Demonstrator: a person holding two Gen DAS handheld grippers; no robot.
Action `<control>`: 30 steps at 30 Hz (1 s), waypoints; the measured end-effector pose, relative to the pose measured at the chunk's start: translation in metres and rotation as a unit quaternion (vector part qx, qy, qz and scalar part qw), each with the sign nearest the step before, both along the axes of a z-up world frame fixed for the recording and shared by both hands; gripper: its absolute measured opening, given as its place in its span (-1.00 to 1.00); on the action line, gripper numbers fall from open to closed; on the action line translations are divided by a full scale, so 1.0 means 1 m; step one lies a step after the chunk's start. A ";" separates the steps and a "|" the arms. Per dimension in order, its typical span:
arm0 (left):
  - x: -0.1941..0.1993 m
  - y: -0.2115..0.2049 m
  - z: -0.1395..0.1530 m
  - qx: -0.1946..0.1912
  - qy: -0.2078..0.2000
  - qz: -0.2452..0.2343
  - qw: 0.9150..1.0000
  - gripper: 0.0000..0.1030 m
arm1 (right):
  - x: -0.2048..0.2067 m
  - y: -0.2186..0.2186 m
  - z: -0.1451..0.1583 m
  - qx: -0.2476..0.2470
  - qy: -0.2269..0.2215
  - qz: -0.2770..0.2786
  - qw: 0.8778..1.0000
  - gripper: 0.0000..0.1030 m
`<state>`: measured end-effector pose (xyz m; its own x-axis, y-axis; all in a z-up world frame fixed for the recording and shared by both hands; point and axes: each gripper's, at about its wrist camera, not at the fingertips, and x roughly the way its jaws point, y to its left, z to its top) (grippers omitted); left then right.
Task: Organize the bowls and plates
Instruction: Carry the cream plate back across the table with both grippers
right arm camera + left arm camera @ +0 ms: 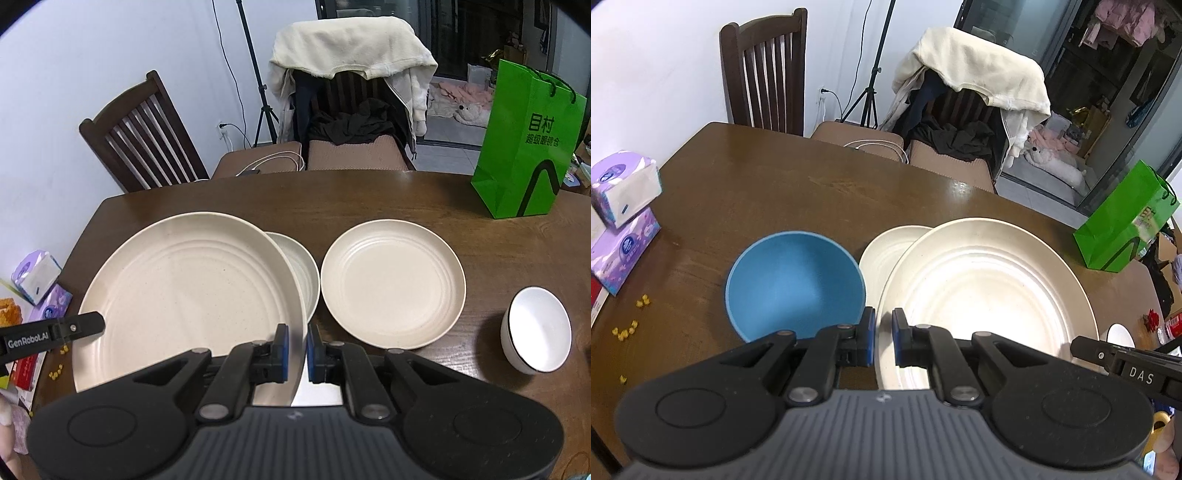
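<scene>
Evidently the big plate (184,291) is pinched at opposite rims by the left gripper (882,336) and the right gripper (295,352), both nearly closed, and is held over a small plate (299,266). It seems light, stiff and slick-glazed, so rim grips suit. A brown table (369,195) lies beneath, with chairs behind.

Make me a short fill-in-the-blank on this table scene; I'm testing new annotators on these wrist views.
1. Both tools, the left tool and the right tool, are shut on the rim of the same large ____ plate.
2. Left of that plate stands a ____ bowl.
3. The paper bag at the table's far edge is ____.
4. The bowl at the right is white with a ____ rim.

Missing words: cream; blue; green; black
</scene>
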<state>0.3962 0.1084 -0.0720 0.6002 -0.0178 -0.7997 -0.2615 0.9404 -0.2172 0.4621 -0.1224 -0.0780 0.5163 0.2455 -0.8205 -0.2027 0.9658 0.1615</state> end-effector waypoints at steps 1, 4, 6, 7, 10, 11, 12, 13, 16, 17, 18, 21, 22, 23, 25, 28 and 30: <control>-0.003 0.000 0.000 0.001 0.000 -0.001 1.000 -0.81 | -0.004 -0.001 0.000 0.000 0.001 0.000 1.000 -0.82; -0.014 -0.004 0.001 0.002 -0.001 -0.002 1.000 -0.81 | -0.013 -0.004 -0.002 0.001 0.005 0.001 1.000 -0.82; -0.019 -0.005 0.001 0.004 -0.001 -0.003 1.000 -0.81 | -0.020 -0.006 -0.003 0.001 0.006 0.001 1.000 -0.82; -0.023 -0.006 0.001 0.004 0.000 -0.003 1.000 -0.81 | -0.024 -0.007 -0.003 0.002 0.007 0.003 1.000 -0.82; -0.033 -0.008 0.001 0.005 0.001 -0.004 1.000 -0.81 | -0.035 -0.010 -0.004 0.002 0.008 0.003 1.000 -0.82; -0.036 -0.010 0.001 0.006 0.002 -0.005 1.000 -0.81 | -0.039 -0.012 -0.004 0.002 0.008 0.003 1.000 -0.82; -0.040 -0.011 0.001 0.006 0.002 -0.006 1.000 -0.81 | -0.043 -0.014 -0.004 0.002 0.008 0.002 1.000 -0.82; -0.043 -0.013 0.001 0.007 0.002 -0.007 1.000 -0.81 | -0.047 -0.015 -0.004 0.001 0.008 0.003 1.000 -0.82; -0.053 -0.017 0.000 0.009 0.003 -0.009 1.000 -0.81 | -0.058 -0.020 -0.005 0.000 0.007 0.001 1.000 -0.82; -0.055 -0.019 -0.001 0.010 0.004 -0.010 1.000 -0.81 | -0.061 -0.021 -0.005 -0.001 0.007 0.001 1.000 -0.82; -0.058 -0.020 -0.002 0.010 0.005 -0.011 1.000 -0.81 | -0.065 -0.023 -0.005 -0.001 0.007 0.000 1.000 -0.82; -0.068 -0.024 -0.004 0.010 0.007 -0.010 1.000 -0.81 | -0.076 -0.027 -0.007 -0.003 0.008 0.000 1.000 -0.82; -0.071 -0.025 -0.005 0.010 0.008 -0.008 1.000 -0.81 | -0.080 -0.028 -0.007 -0.004 0.009 0.000 1.000 -0.82; -0.074 -0.026 -0.006 0.011 0.009 -0.008 1.000 -0.81 | -0.083 -0.030 -0.008 -0.005 0.009 0.001 1.000 -0.82; -0.081 -0.029 -0.009 0.010 0.010 -0.007 1.000 -0.81 | -0.090 -0.032 -0.009 -0.006 0.009 0.002 1.000 -0.82; -0.092 -0.031 -0.011 0.009 0.012 -0.006 1.000 -0.81 | -0.100 -0.035 -0.011 -0.007 0.010 0.004 1.000 -0.82; -0.097 -0.031 -0.013 0.008 0.012 -0.004 1.000 -0.81 | -0.106 -0.036 -0.014 -0.007 0.012 0.005 1.000 -0.82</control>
